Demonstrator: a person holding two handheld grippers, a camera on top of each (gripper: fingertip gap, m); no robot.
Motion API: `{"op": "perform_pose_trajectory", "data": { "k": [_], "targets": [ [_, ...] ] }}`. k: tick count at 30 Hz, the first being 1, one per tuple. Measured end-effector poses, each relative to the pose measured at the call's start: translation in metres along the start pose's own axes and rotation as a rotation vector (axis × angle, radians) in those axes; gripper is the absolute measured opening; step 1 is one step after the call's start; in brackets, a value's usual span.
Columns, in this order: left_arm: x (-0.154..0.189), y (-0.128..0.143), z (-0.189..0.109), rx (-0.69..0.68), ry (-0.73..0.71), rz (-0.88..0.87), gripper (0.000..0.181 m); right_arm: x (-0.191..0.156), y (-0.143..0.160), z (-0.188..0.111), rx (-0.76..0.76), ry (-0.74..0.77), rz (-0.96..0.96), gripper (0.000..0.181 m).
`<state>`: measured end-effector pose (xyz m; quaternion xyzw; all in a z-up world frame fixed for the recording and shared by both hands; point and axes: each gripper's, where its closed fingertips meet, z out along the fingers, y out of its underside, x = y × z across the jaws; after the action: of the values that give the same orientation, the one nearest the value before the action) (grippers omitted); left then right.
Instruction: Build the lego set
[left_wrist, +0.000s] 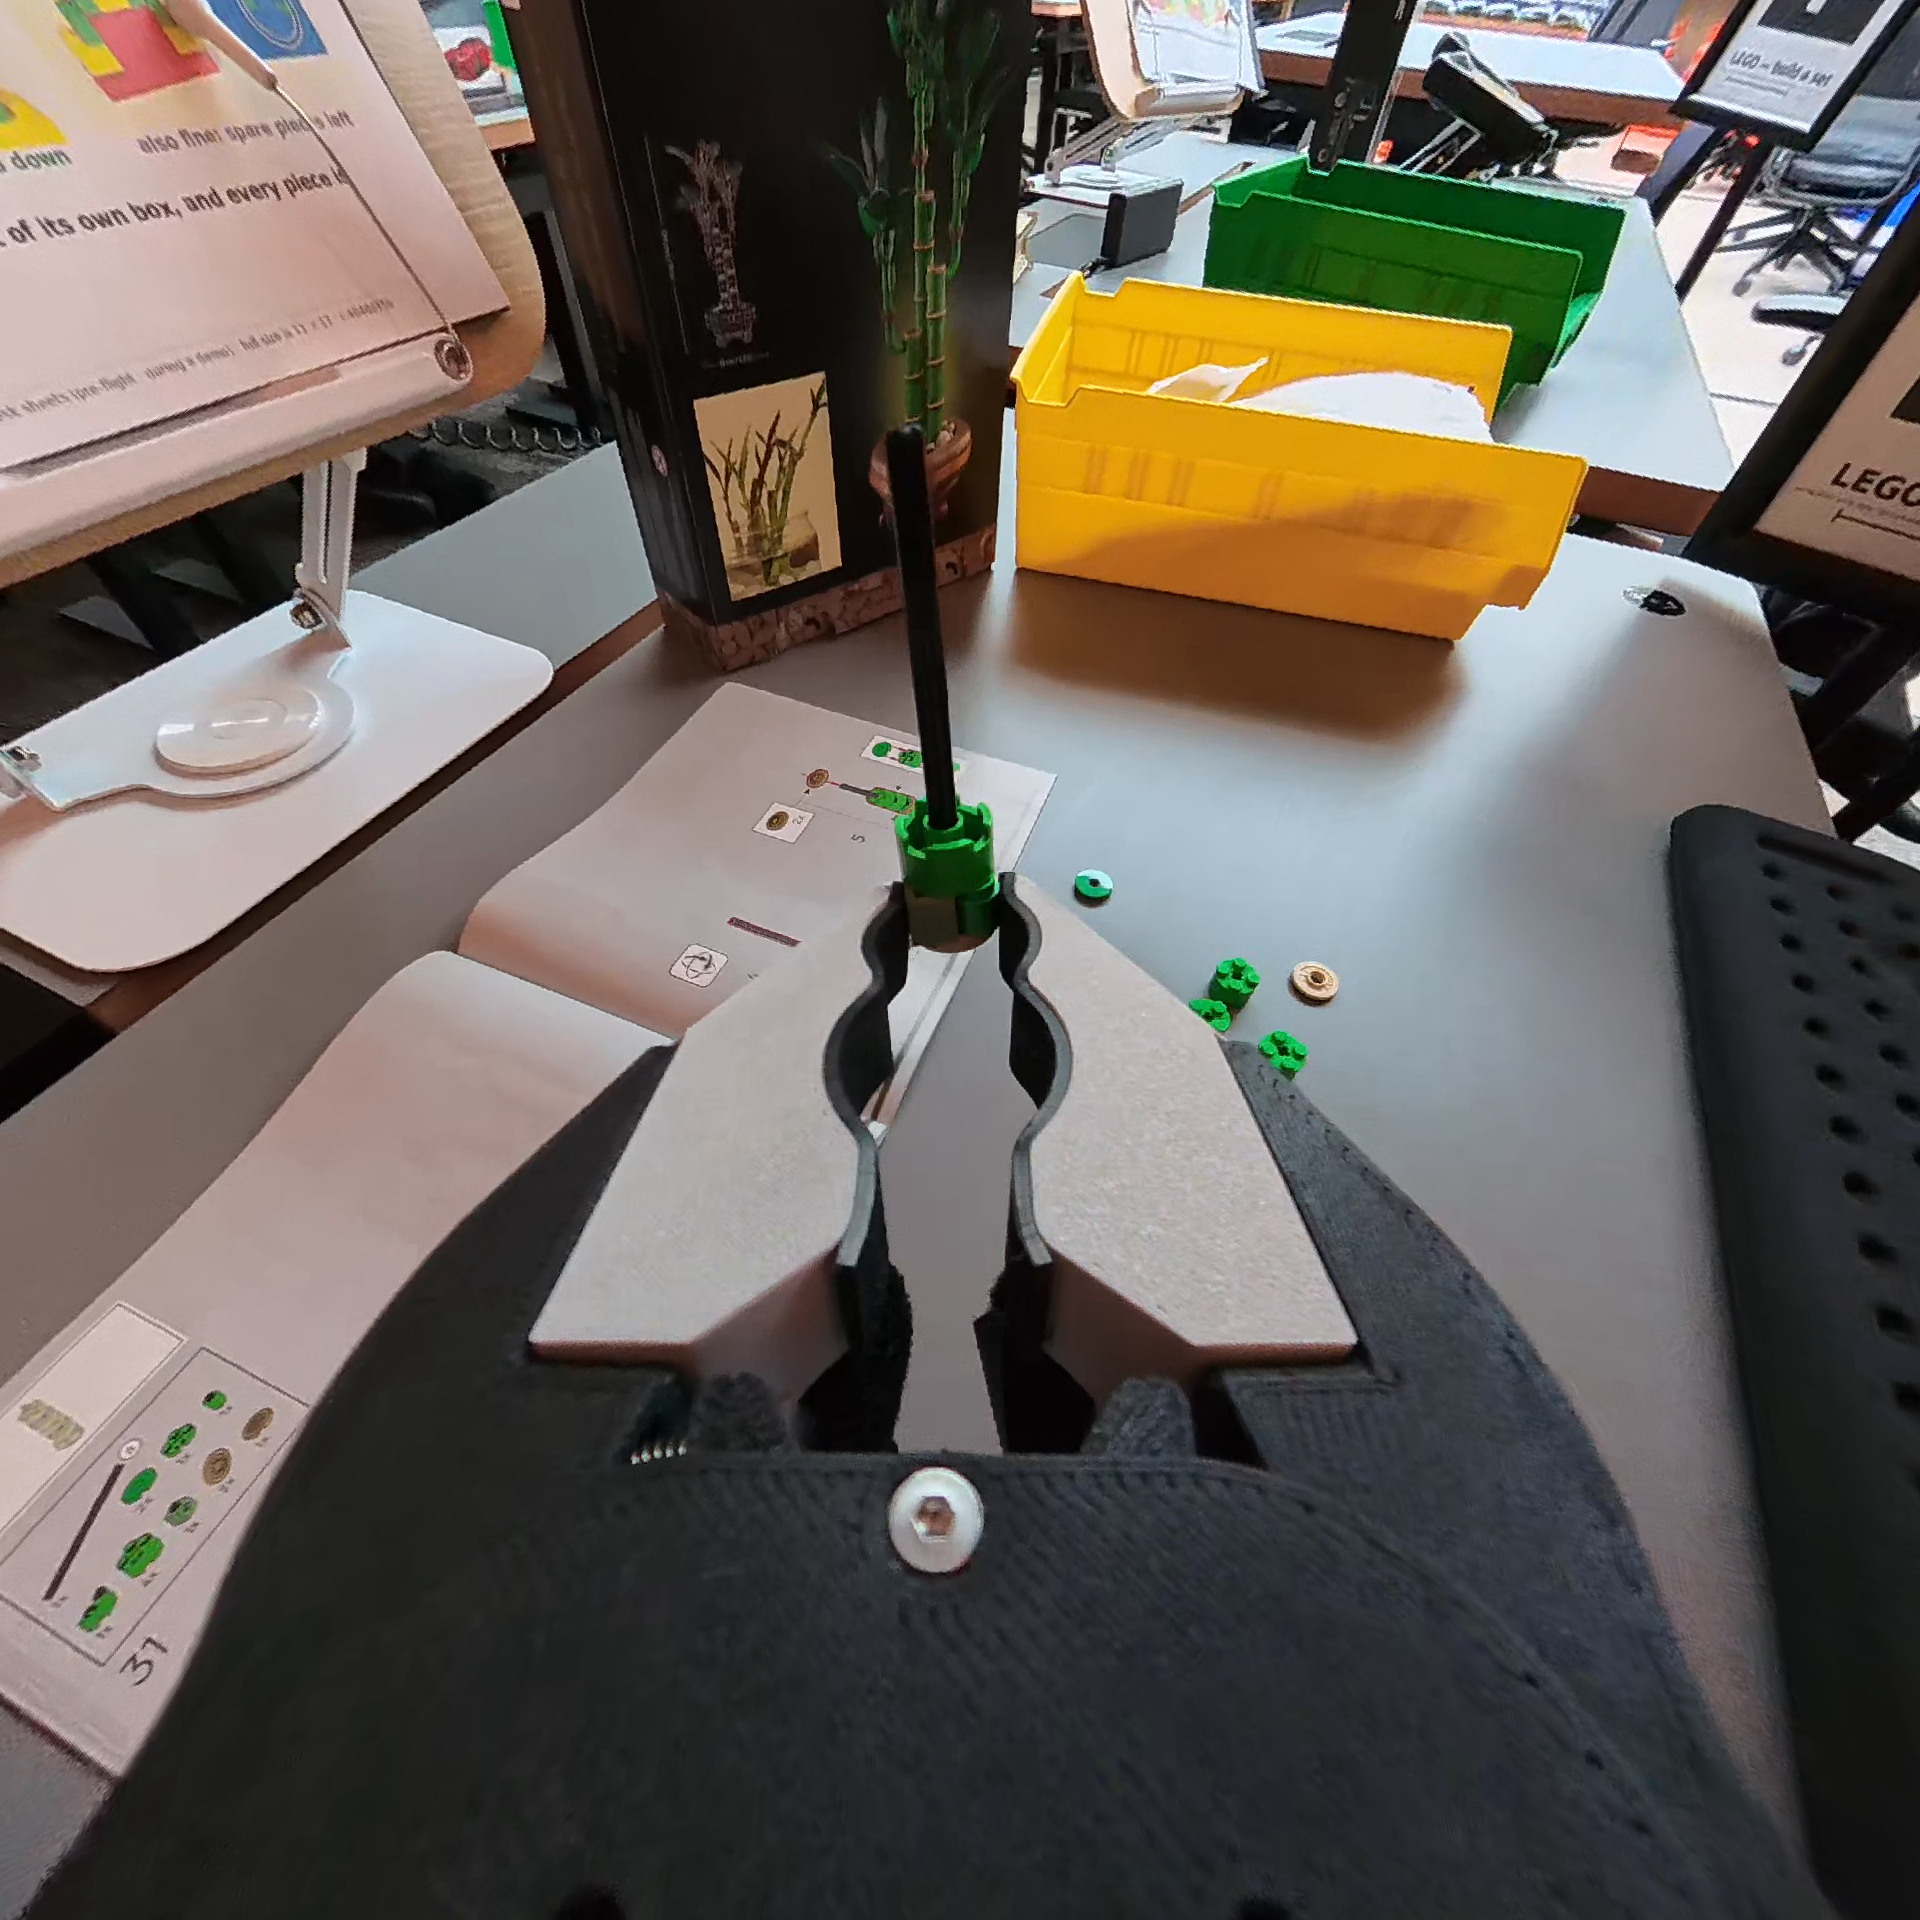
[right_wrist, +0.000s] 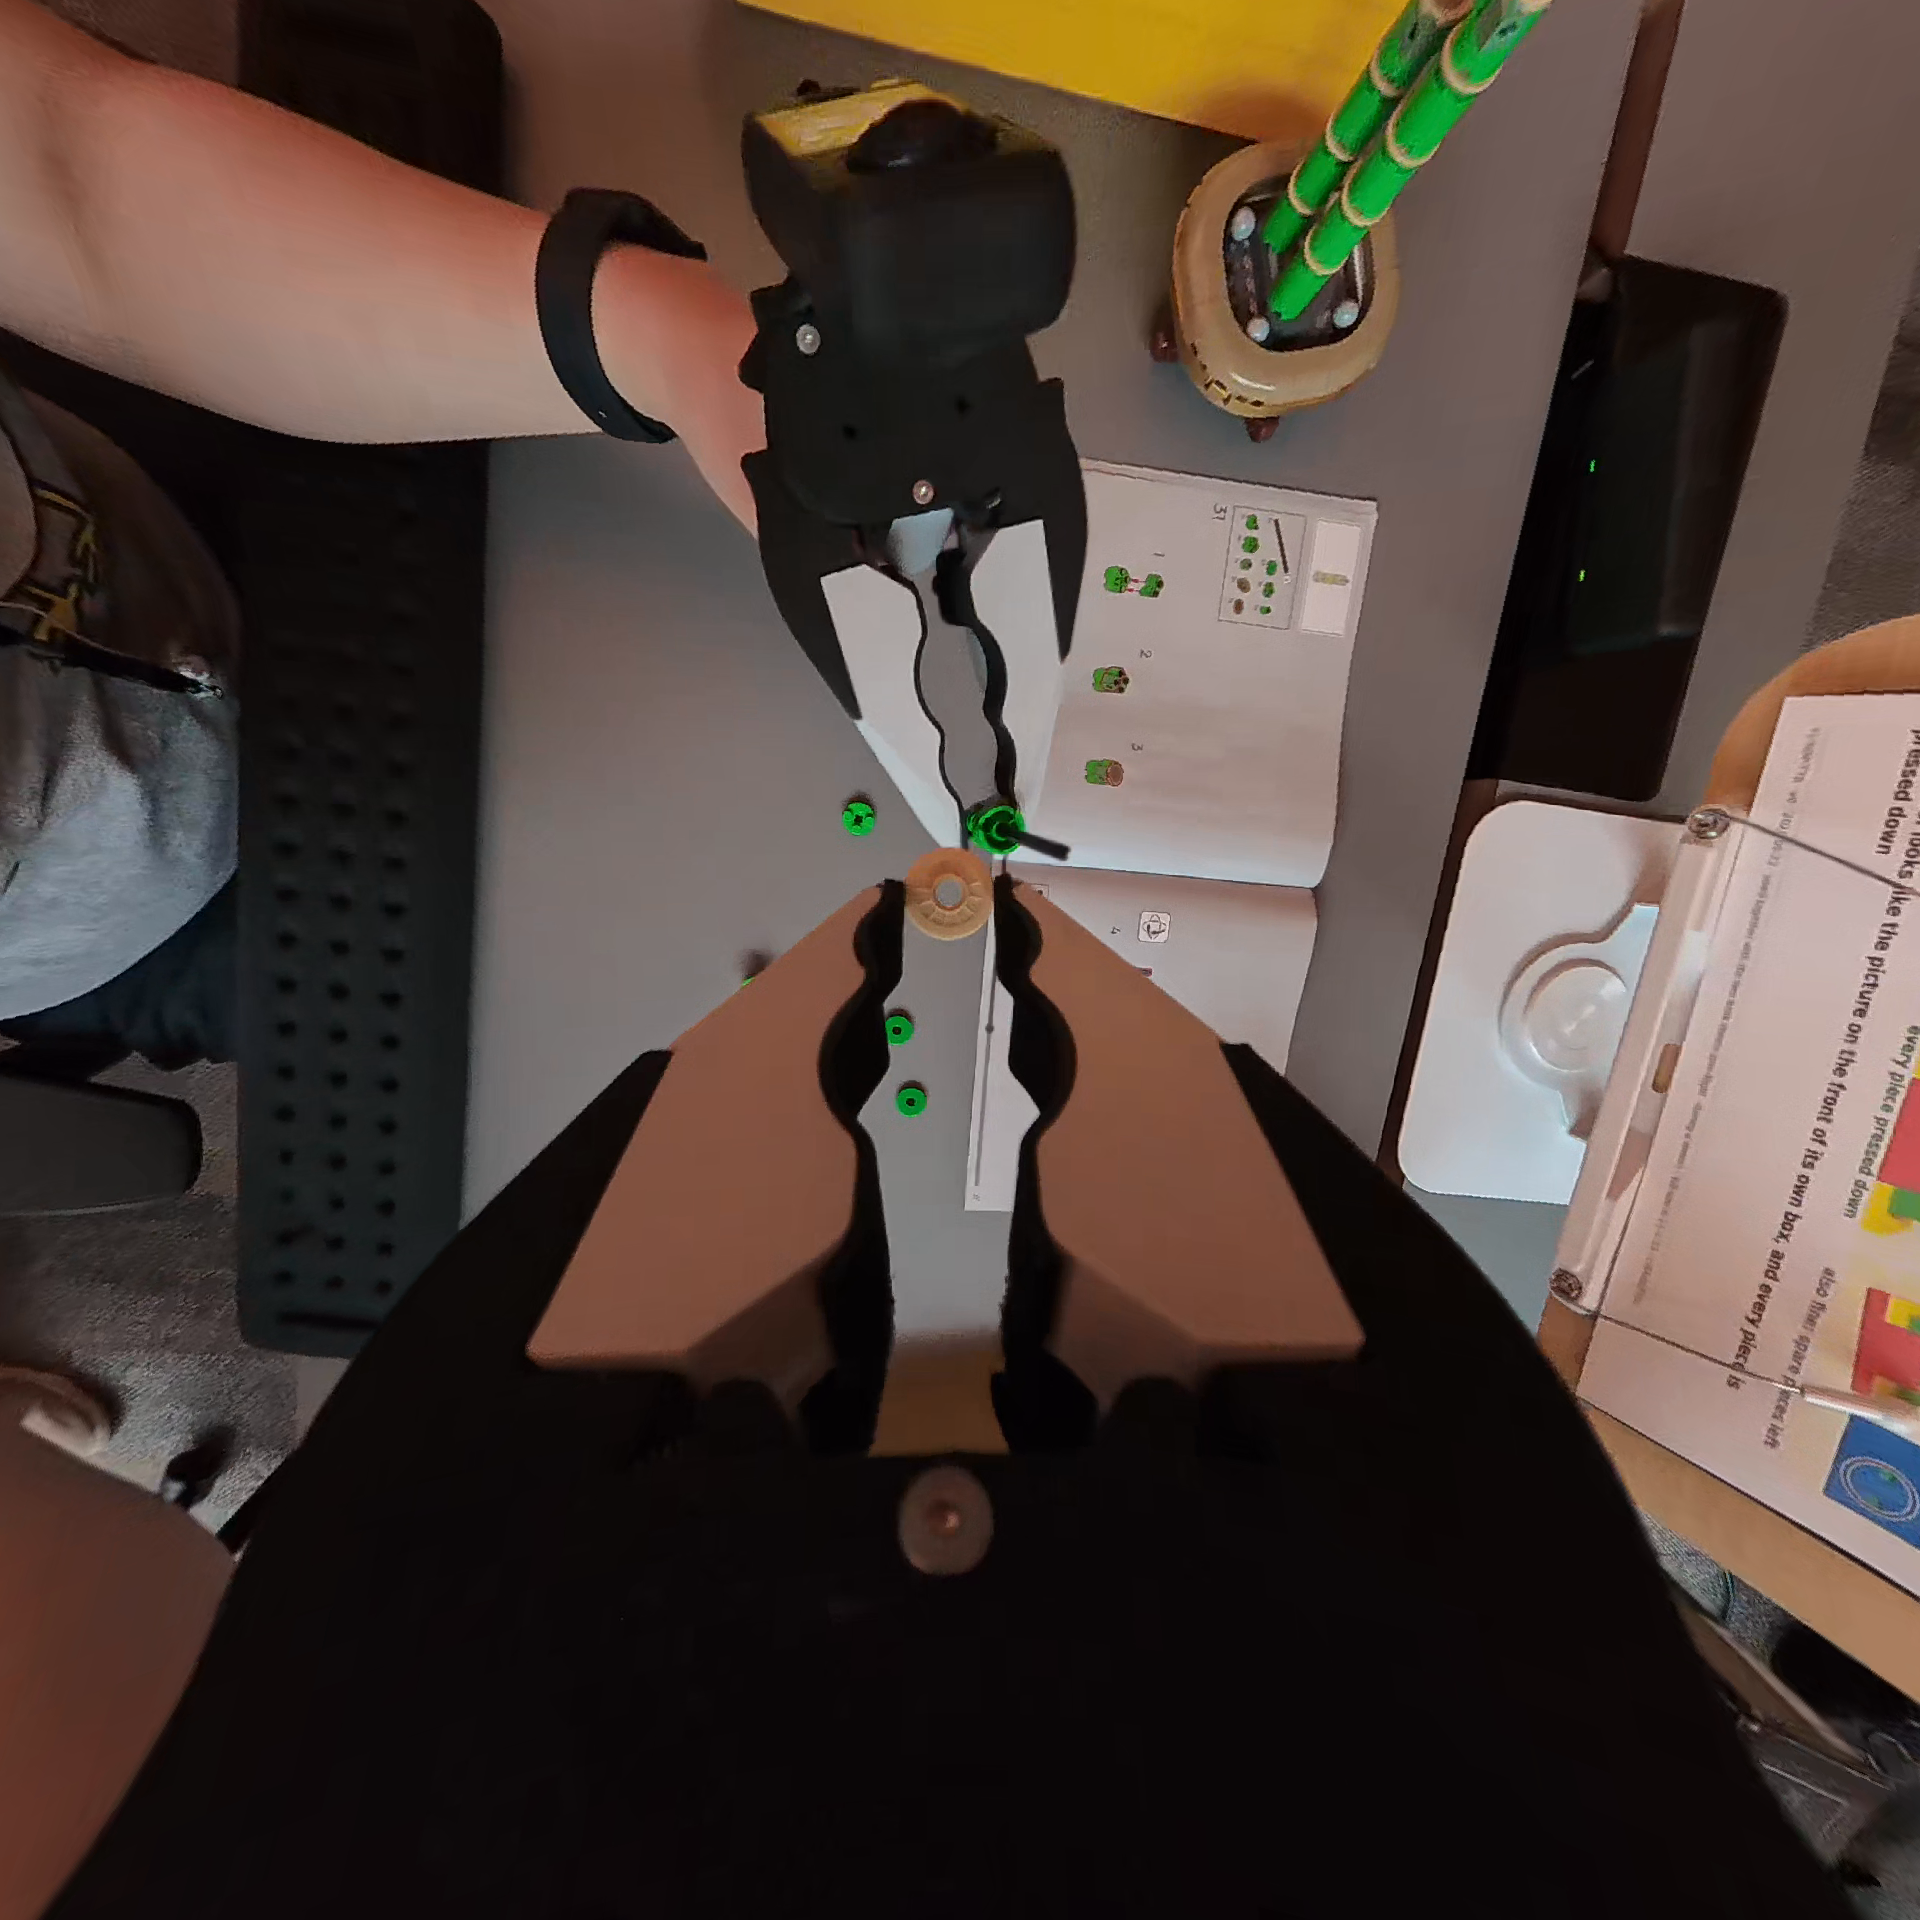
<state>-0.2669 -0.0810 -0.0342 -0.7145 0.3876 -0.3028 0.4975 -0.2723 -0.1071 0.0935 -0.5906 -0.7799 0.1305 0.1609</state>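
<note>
1. Left gripper (left_wrist: 948, 914) clenched on green stack (left_wrist: 943, 868) with black axle (left_wrist: 925, 623), upright above booklet (left_wrist: 665, 894).
2. Right gripper (right_wrist: 948, 896) grasping tan disc (right_wrist: 948, 896), just beside axle tip; not yet threaded.
3. Loose green pieces (left_wrist: 1236, 982) left on table (left_wrist: 1403, 831).

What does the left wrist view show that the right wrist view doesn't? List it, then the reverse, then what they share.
Only the left wrist view: the green bin, the product box, and the black rod standing upright.

Only the right wrist view: the tan ring clamped in the right tongs, the person's forearm, and the bamboo model in its pot.

Both: the left tongs clamping the green stack, the instruction booklet, loose green pieces.
</note>
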Motion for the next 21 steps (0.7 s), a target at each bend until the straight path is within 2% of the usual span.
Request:
{"op": "perform_pose_trajectory", "data": {
  "k": [10, 21],
  "targets": [
    [0.008, -0.013, -0.007, 0.034, -0.007, 0.059, 0.015, 0.014, 0.006, 0.027, -0.08, -0.073, 0.055, 0.017],
    [0.007, -0.015, -0.009, 0.047, -0.02, 0.071, 0.014, 0.016, 0.013, 0.038, -0.049, -0.104, 0.084, 0.017]
  ]
}}
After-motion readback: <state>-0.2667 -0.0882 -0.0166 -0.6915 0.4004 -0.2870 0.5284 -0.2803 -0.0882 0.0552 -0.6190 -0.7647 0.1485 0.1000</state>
